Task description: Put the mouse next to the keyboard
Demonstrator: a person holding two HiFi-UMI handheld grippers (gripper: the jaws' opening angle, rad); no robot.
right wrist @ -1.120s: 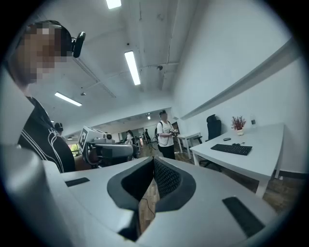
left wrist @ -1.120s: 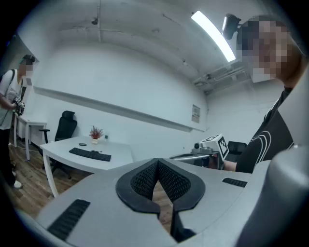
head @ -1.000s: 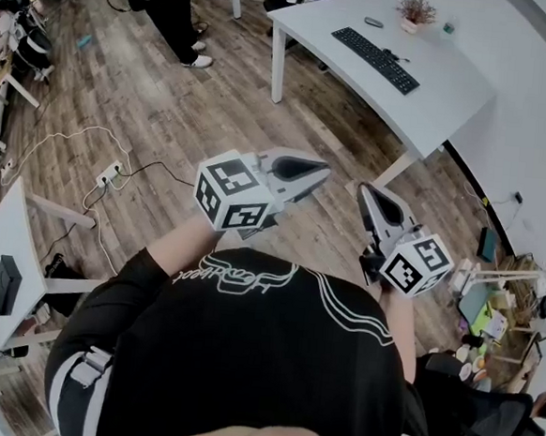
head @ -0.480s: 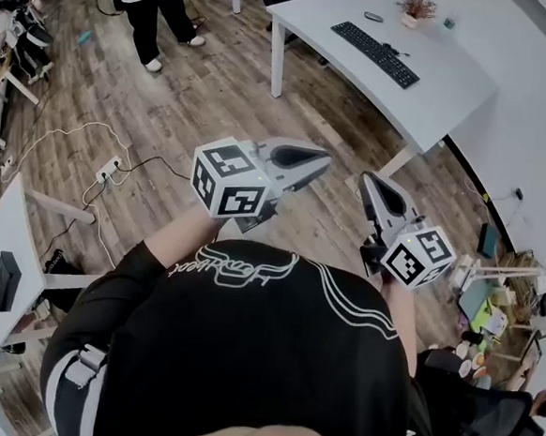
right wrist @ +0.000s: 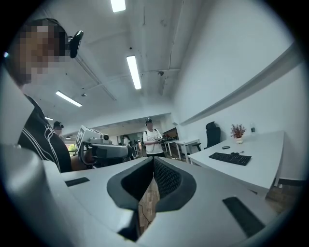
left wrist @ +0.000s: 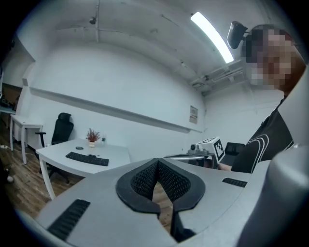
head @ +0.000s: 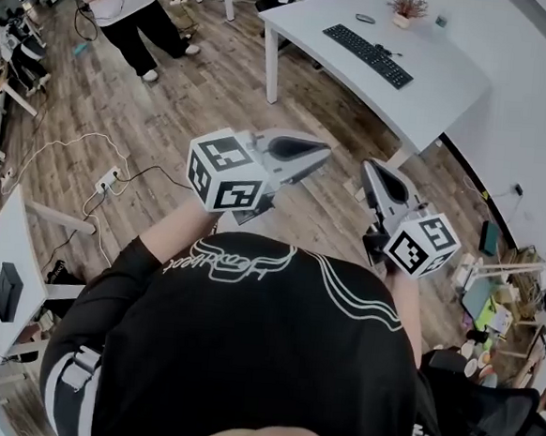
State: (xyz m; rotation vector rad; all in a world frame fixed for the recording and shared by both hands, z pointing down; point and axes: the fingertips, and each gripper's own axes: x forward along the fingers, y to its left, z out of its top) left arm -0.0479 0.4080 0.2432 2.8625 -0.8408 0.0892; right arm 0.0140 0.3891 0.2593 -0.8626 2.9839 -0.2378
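Left tongs (head: 323, 156) and right tongs (head: 368, 169) were shut, empty, well off the bench (head: 452, 95); best bet was stepping closer, then opening over the mouse (head: 364, 18).

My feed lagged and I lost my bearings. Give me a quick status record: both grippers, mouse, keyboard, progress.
left gripper: jaws shut, nothing between them
right gripper: jaws shut, nothing between them
keyboard: lying on the white table, ahead of both grippers
mouse: on the same table, on the keyboard's far side, apart from it, near the potted plant
gripper position: both over the wooden floor, short of the table
progress: mouse not yet picked up
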